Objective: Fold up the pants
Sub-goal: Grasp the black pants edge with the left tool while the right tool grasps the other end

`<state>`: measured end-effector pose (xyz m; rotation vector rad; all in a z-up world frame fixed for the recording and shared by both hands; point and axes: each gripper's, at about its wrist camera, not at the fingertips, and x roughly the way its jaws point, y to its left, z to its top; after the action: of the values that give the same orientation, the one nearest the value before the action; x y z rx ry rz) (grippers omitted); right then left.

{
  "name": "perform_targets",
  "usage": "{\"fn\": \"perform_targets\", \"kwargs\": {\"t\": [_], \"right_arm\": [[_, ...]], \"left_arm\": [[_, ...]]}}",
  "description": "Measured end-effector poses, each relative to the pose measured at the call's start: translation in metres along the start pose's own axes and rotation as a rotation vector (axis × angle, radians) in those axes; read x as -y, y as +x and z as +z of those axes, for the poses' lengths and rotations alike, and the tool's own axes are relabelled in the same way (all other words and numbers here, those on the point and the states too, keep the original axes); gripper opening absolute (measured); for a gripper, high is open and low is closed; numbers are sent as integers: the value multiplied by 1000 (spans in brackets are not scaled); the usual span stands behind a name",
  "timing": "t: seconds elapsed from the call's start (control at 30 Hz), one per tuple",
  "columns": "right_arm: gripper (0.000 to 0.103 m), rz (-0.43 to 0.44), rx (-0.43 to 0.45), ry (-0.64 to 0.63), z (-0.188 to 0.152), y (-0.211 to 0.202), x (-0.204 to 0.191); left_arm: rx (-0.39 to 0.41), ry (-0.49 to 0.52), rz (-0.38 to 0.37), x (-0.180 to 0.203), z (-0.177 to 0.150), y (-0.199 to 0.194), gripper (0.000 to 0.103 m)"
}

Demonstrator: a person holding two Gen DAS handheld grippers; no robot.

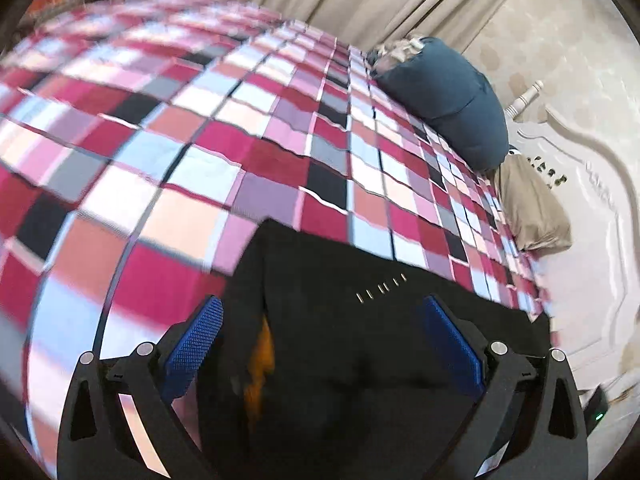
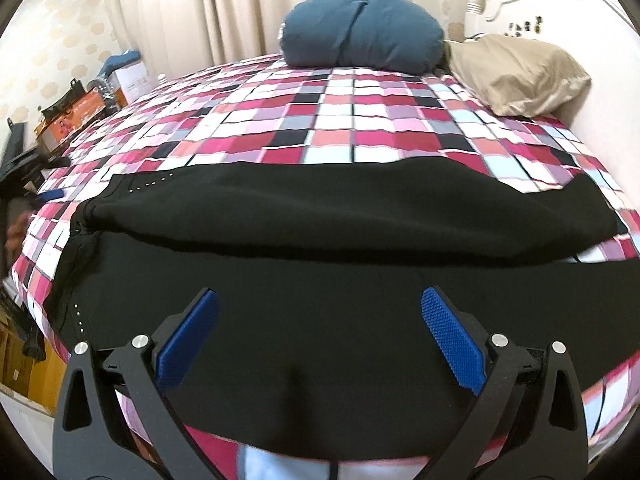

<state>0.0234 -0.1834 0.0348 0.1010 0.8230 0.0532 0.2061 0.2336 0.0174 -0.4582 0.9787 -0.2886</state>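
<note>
Both claws hang spread wide above the black fabric pants [image 2: 320, 240] on the checked pink-and-red bedspread [image 2: 360, 120]: left gripper [image 1: 322, 344], right gripper [image 2: 320, 336], neither holding anything.

Soft, even indoor light filled both views, with no hard shadows or glare. Fisheye distortion bulged the bedspread [image 1: 248, 128] and darkened the corners. The left wrist view was motion-blurred, worst at its left edge. The pants [image 2: 340, 216] read as near-featureless black, their folds barely visible.
</note>
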Motion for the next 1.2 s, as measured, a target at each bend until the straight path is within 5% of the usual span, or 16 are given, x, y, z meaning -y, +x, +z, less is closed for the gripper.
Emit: {"fn": "perform_targets", "kwargs": {"t": [0.23,0.33,0.47,0.7,0.83,0.93,0.97,1.07,1.2], "right_arm": [[101,16,-56,-50,9,28,-20],[101,38,-70,-57,13,34,-23],[101,80,-84,-46,21,43,-23],[101,182,-71,-79,46,49,-24],[101,290,-61,-115,78,63,-12],[101,392,-89,-138,113,93,3],[101,420,-108,-143,124,104,7],[101,485,-185,-176,149,140,12],[100,533,-301,-207,165,187,6]], "left_arm": [[-175,50,-35,-31,39,75,99],[-214,83,-116,-34,41,83,98],[-304,75,-349,-27,35,88,98],[-283,-65,-489,-59,37,99,98],[-343,151,-396,-34,34,99,98],[-328,160,-342,-20,40,99,98],[-322,163,-338,-17,41,102,93],[-336,182,-245,-11,42,116,20],[-348,191,-243,-20,41,116,19]]}}
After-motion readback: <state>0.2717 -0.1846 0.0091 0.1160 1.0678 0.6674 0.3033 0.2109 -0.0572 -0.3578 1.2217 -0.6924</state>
